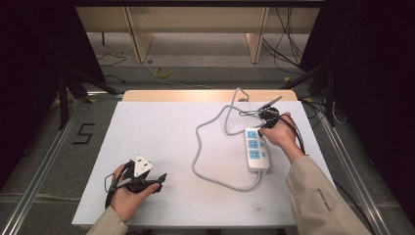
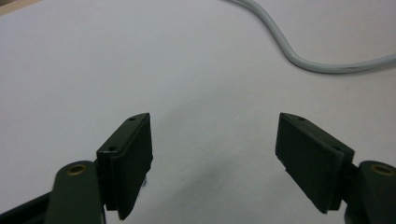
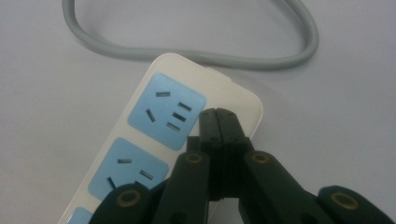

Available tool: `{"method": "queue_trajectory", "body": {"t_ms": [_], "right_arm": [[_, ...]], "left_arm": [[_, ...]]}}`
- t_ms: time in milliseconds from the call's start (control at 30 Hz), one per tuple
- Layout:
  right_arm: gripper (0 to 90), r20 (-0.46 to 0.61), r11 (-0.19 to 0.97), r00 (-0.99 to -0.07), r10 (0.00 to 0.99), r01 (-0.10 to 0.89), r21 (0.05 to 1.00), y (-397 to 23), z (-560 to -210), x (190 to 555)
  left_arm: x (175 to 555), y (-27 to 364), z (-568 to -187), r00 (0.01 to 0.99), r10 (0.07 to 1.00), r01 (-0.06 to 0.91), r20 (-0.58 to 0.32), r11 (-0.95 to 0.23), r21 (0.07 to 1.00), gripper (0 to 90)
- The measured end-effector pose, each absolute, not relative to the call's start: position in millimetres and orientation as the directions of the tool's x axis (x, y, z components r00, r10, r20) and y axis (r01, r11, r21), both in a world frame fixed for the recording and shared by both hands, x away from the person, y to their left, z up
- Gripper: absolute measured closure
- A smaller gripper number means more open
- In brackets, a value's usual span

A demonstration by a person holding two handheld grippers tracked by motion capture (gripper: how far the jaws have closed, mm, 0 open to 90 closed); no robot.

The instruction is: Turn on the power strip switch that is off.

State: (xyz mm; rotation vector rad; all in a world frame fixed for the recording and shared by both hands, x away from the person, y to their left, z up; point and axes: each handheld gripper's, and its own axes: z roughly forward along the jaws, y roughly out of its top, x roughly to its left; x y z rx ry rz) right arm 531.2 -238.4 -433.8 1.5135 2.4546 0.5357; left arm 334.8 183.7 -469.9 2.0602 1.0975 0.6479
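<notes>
A white plastic power strip (image 1: 257, 149) with three pale blue socket panels lies on a white table (image 1: 161, 142), toward its right side. Its grey rubber cable (image 1: 205, 142) loops across the table just left of the strip and curls away beyond the strip's far end. The right gripper (image 1: 262, 130), held in a person's right hand (image 1: 280, 133), hovers at the strip's far end; its black jaws are pressed together with nothing between them, tips over the strip's white edge beside the end socket (image 3: 166, 111). The left gripper (image 1: 159, 180), in the left hand (image 1: 128, 195), rests well left of the strip, jaws spread wide above bare table.
</notes>
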Motion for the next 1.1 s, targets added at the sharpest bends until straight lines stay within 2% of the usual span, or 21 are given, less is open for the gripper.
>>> {"method": "queue_trajectory", "body": {"t_ms": [333,467,1100], "right_arm": [[90.0,0.008,0.418,-0.462,0.887,0.81,0.411,-240.3,-432.7,529.1],[90.0,0.014,0.397,-0.449,0.893,0.804,0.442,-244.2,-430.4,526.4],[83.8,0.038,0.393,-0.467,0.884,0.783,0.483,-248.7,-418.6,512.8]], "left_arm": [[334.8,184.0,-470.0,0.512,0.853,0.5,0.097,-0.388,0.774,27.2],[335.0,184.2,-470.4,0.512,0.854,0.502,0.096,-0.388,0.773,27.2],[334.6,183.8,-470.6,0.512,0.853,0.502,0.097,-0.389,0.773,27.2]]}}
